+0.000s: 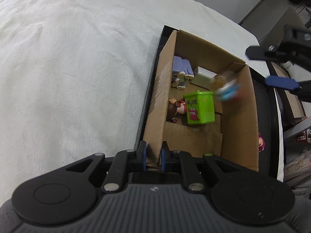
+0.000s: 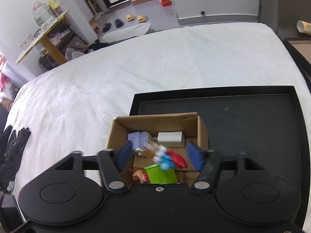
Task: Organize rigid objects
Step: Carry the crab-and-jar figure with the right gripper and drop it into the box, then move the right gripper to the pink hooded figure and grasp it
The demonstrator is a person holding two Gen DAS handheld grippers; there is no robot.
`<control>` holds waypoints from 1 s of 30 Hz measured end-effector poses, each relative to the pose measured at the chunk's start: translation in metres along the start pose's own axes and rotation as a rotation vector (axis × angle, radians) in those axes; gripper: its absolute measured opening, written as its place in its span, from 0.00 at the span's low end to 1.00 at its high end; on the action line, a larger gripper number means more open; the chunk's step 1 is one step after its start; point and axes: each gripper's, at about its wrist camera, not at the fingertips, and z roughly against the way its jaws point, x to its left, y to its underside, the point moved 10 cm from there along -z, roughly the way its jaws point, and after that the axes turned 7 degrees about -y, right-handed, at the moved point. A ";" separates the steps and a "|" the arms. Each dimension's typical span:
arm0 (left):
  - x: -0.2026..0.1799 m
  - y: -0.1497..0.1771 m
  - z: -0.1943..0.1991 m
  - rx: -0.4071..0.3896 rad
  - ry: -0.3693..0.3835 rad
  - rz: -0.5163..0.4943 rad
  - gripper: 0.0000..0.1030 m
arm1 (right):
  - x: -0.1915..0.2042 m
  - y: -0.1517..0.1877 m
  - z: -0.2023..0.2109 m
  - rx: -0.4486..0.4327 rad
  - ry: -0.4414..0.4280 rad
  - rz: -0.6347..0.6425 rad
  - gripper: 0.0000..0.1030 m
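Note:
A cardboard box [image 1: 239, 114] stands in a black tray [image 2: 252, 120] on a white cloth. My left gripper [image 1: 153, 155] is shut on the box's near left wall. My right gripper [image 2: 159, 155] is open above the box, and also shows in the left wrist view [image 1: 272, 68]. Below it a blurred blue, red and clear toy [image 2: 165, 155] is in mid-air inside the box [image 1: 227, 89]. In the box lie a green bin toy [image 1: 200, 106], a brown-haired figure [image 1: 175, 108], a lilac figure [image 1: 181, 71] and a white block [image 1: 202, 76].
A pink figure [image 1: 260, 143] stands in the tray right of the box. A black glove [image 2: 11, 151] lies on the cloth at far left. Beyond the cloth are a yellow table [image 2: 42, 36], shoes and floor.

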 end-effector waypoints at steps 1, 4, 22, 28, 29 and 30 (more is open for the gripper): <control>0.000 0.000 0.000 0.000 0.007 0.001 0.14 | -0.001 0.000 0.003 -0.007 0.003 0.002 0.78; 0.000 0.001 -0.001 -0.002 0.004 0.001 0.14 | -0.003 0.002 0.010 -0.011 0.005 0.016 0.82; 0.002 0.001 0.003 -0.012 0.010 -0.004 0.14 | -0.055 0.029 0.050 -0.034 0.088 -0.065 0.86; 0.002 0.001 0.003 -0.011 0.007 -0.001 0.14 | -0.073 0.037 0.058 -0.036 0.089 -0.112 0.87; 0.002 0.001 0.003 -0.011 0.007 0.000 0.14 | -0.075 0.038 0.059 -0.036 0.084 -0.124 0.87; 0.002 0.001 0.003 -0.012 0.007 0.001 0.14 | -0.077 0.038 0.060 -0.038 0.080 -0.133 0.87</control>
